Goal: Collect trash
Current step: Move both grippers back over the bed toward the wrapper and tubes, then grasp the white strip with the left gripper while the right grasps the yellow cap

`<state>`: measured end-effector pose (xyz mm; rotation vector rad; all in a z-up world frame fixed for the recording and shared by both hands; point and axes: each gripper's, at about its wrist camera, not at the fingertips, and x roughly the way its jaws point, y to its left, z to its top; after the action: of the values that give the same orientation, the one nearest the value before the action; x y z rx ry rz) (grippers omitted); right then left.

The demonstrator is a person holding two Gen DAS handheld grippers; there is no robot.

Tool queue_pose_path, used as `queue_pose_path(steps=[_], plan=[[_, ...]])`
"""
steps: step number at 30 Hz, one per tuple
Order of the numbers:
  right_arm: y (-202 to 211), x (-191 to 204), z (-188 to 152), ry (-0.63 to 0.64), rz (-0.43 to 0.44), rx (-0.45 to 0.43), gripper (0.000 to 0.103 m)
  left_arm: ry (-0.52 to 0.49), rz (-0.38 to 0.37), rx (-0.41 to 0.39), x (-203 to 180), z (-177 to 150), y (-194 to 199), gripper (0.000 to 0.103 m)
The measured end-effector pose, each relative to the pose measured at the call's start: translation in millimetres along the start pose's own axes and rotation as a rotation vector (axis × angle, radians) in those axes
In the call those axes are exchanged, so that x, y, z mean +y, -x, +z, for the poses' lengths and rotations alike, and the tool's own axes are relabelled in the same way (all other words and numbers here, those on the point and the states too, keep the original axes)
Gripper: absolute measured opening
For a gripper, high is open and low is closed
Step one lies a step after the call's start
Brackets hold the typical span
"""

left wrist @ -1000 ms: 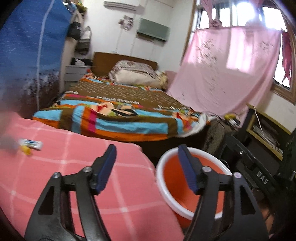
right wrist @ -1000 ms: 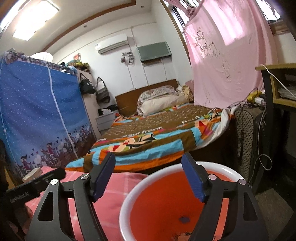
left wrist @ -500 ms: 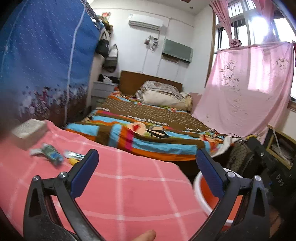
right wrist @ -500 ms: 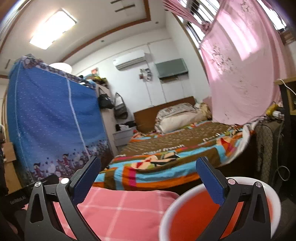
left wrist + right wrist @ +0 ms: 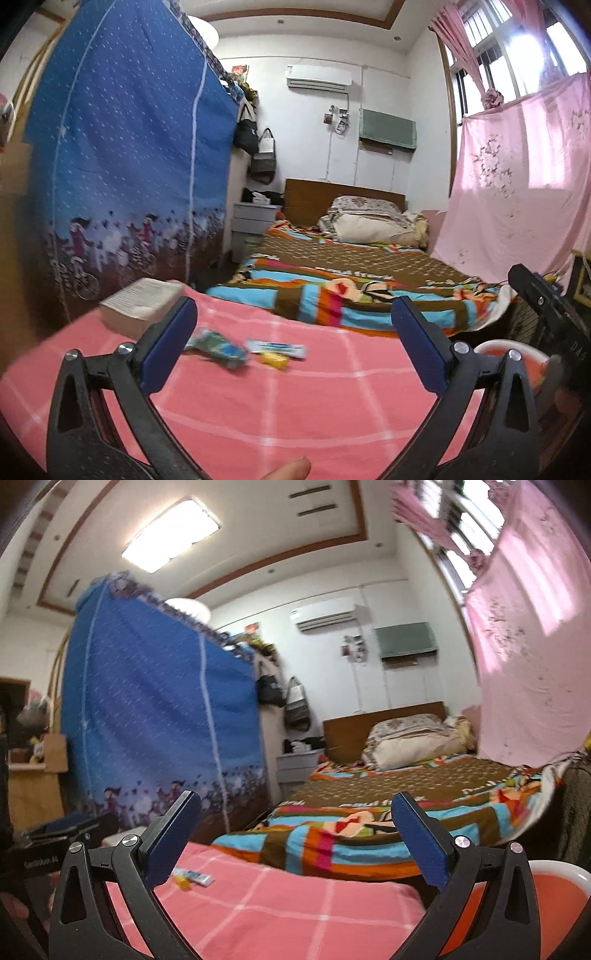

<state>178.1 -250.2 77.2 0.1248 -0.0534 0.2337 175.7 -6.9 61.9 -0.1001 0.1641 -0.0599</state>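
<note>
Wrappers [image 5: 275, 349] ahead between the wide-spread left tool [image 5: 293, 347] fingers

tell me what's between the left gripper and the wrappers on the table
Only bare pink checked tablecloth lies between the open left gripper and the wrappers, clearest in the left wrist view.

Left tongs [image 5: 294, 338] and right tongs [image 5: 296, 830] both spread wide, nothing between their blue pads.

Three bits of trash on the pink surface: one green-blue wrapper [image 5: 218, 345]; one white-blue wrapper [image 5: 277, 348]; one yellow scrap [image 5: 274, 360]; one book [image 5: 142, 307] far left; one orange bucket [image 5: 554, 893] right.
</note>
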Motion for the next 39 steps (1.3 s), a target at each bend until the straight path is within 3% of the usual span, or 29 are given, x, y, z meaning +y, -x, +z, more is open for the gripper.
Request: queue_pose_path(steps=[11,16,21,23,25,29,31,39], plan=[[-37.4,37.6,-14.0,0.058,0.082,0.074,0.103,-0.037,0.082,0.038,52.2,-7.1,-16.7,0.103],[-61.6,53.4,-20.5,0.078,0.128,0.139,0.103,-0.045,0.090,0.145,74.7,-9.3,-43.0,0.103],[-96.3,77.9,-33.7,0.131,0.179,0.290,0.102,0.082,0.061,0.292,102.3,-16.2,-69.8,0.100],[-109.5,88.6,-41.1,0.154,0.197,0.358,0.096,0.092,0.059,0.337,107.6,-18.2,-77.4,0.095],[-120.4,96.9,-49.3,0.167,0.218,0.420,0.080,0.069,0.044,0.372,108.6,-19.0,-84.1,0.085],[-140.5,107.1,-61.8,0.169,0.252,0.541,0.065,0.012,-0.003,0.446,107.6,-20.6,-99.1,0.070],[-147.1,109.9,-67.2,0.160,0.265,0.589,0.048,-0.020,-0.031,0.489,107.2,-21.2,-107.7,0.064],[-164.2,118.4,-82.4,0.137,0.342,0.725,0.040,-0.198,-0.058,0.573,101.7,-20.7,-131.4,0.062]])
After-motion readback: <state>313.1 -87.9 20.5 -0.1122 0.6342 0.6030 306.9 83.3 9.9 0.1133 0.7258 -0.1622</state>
